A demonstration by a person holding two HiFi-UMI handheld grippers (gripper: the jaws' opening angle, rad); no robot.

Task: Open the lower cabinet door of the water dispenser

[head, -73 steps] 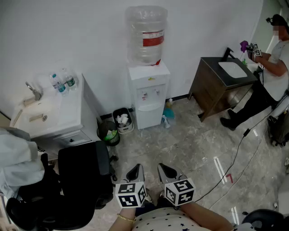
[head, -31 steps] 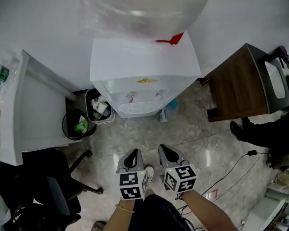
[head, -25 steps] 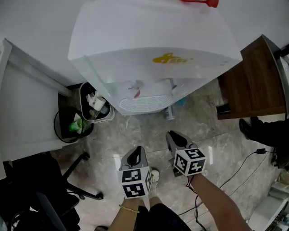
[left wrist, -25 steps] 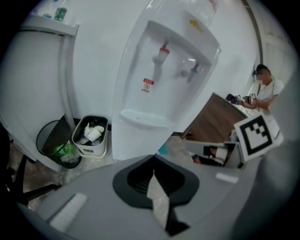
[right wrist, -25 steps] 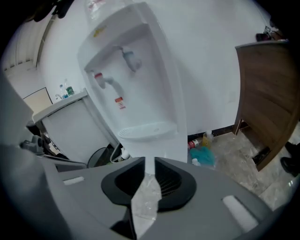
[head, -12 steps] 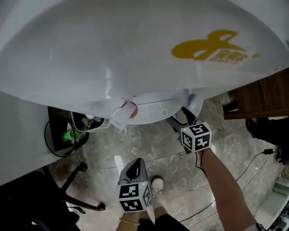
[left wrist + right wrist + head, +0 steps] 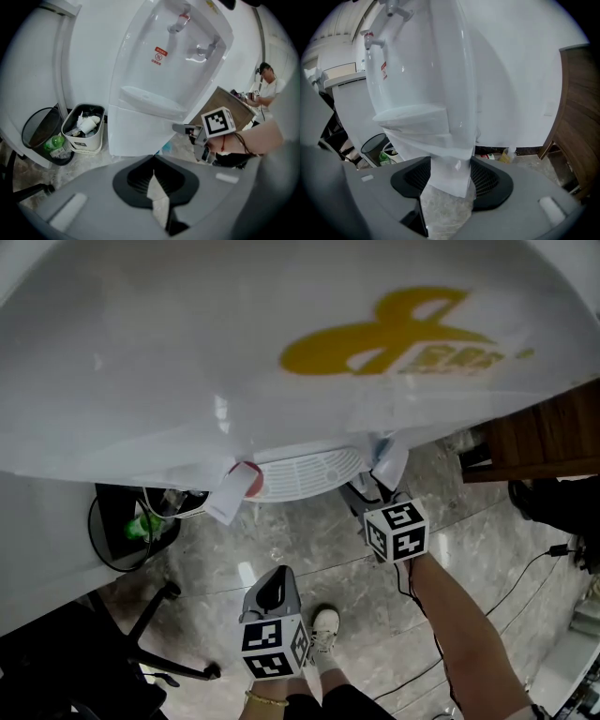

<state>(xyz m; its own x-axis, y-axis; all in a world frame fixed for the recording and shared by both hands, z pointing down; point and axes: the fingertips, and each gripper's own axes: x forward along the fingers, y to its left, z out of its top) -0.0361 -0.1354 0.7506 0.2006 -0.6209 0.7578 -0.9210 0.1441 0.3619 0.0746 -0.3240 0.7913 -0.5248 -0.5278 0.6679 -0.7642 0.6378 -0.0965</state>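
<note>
The white water dispenser fills the head view from above, its drip tray jutting out below. My right gripper reaches in under the tray's right end. In the right gripper view its jaws are closing, and the right edge of the lower cabinet door fills the gap, touching both pads. The left gripper view shows that door shut, with the right gripper at its right edge. My left gripper hangs back over the floor, shut and holding nothing.
Left of the dispenser stand a white bin full of rubbish and a black mesh bin. A wooden cabinet is close on the right. Bottles lie by the wall. A black chair base sits at lower left.
My right gripper went forward and down from beside the left one to the dispenser's lower right edge, and its jaws opened around that edge. The left gripper sank a little.
</note>
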